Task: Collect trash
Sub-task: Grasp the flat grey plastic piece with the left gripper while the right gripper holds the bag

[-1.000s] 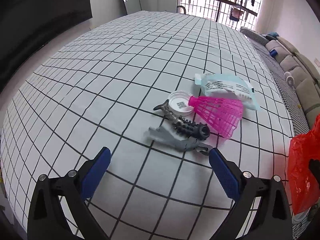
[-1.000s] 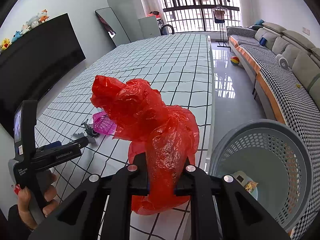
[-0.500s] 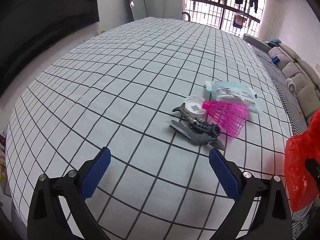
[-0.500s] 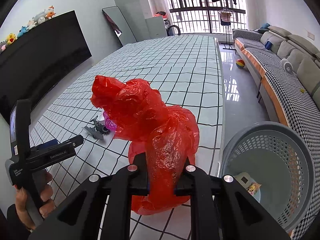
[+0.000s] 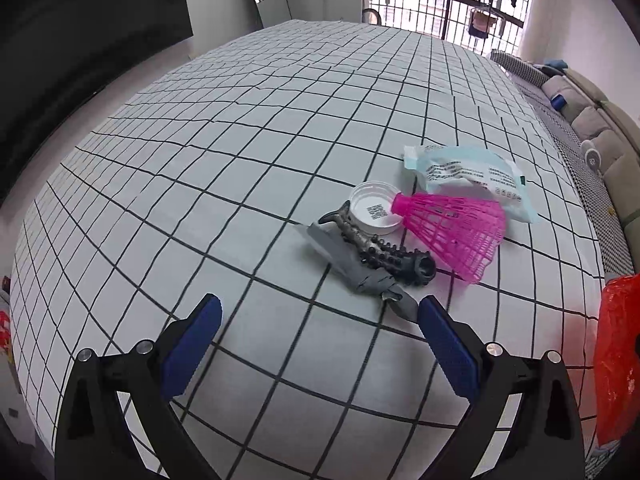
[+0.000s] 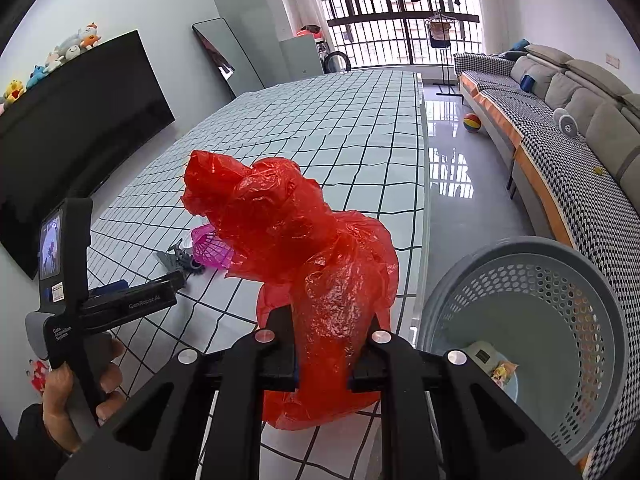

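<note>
A small pile lies on the checked tablecloth [image 5: 240,160]: a pink shuttlecock [image 5: 452,232], a white lid [image 5: 374,212], a black knobbly piece [image 5: 392,256], a grey crumpled scrap [image 5: 348,260] and a white-and-blue packet [image 5: 468,176]. My left gripper [image 5: 319,302] stands open just short of the pile, its right blue pad [image 5: 448,348] next to the scrap's end. My right gripper [image 6: 324,368] is shut on a crumpled red plastic bag [image 6: 320,280], held above the table's near corner. The bag hides most of the pile in the right wrist view.
A grey perforated basket [image 6: 520,248] stands on the floor right of the table, with a few wrappers inside. A hand [image 6: 72,400] grips the left tool [image 6: 120,300]. A sofa [image 6: 580,140] runs along the right wall, with a ball [image 6: 472,122] on the floor and a television [image 6: 80,120] at left.
The left gripper drew back from the pile, then came close to it again, still open. The right gripper has kept still with the red bag in it.
</note>
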The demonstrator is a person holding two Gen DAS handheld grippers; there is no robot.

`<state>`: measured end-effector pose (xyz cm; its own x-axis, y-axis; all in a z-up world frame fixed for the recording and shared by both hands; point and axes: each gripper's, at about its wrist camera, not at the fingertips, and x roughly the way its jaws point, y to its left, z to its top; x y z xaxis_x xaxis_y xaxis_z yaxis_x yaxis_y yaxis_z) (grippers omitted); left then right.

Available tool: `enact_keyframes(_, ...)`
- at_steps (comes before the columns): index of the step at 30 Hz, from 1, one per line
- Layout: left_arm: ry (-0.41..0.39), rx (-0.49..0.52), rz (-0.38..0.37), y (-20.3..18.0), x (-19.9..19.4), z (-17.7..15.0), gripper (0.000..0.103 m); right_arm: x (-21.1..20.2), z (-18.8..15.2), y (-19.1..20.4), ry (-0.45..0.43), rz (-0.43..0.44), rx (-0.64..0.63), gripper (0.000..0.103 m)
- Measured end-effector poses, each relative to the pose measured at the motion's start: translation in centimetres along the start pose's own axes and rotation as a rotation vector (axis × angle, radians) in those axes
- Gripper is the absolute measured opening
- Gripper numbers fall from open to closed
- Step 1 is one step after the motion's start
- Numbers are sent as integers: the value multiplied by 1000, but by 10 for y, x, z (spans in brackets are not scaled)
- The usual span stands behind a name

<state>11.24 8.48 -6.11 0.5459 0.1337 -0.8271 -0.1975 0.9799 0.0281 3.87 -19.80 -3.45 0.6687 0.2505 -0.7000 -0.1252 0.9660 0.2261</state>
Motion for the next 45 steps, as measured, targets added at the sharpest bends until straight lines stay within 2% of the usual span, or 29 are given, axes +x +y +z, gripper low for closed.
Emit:
enact_keyframes(7, 4, -41, 49, 37, -4, -9, 97, 5, -1, 5, 8, 10, -7, 14)
enact_keyframes(11, -22, -44, 33, 46, -12, -10, 97, 7, 0, 9, 13, 17, -16, 14)
enact_keyframes(22, -43, 0, -29, 11, -10, 6, 97, 9, 0, 8, 16, 14, -20, 14)
enact_keyframes(33, -8, -2, 1, 1, 14, 11, 94, 13, 0, 4, 25, 15, 3, 14)
enact_keyframes(35, -3, 2, 2, 1, 16, 11, 82, 15, 0, 4, 28, 16, 4, 14)
enact_keyframes(39, 5, 6, -15, 2, 19, 10, 70, 16, 0, 5, 33, 18, 7, 14)
enact_keyframes(41, 2, 3, -25, 3, 18, 9, 55, 16, 1, 4, 34, 18, 8, 14)
enact_keyframes(42, 1, 4, -30, 3, 17, 9, 52, 16, 2, 4, 34, 18, 8, 14)
enact_keyframes(44, 0, 2, -46, 5, 15, 9, 32, 14, 2, 4, 33, 16, 9, 14)
enact_keyframes(45, -1, 3, -54, 6, 15, 9, 26, 14, 2, 4, 33, 15, 8, 14)
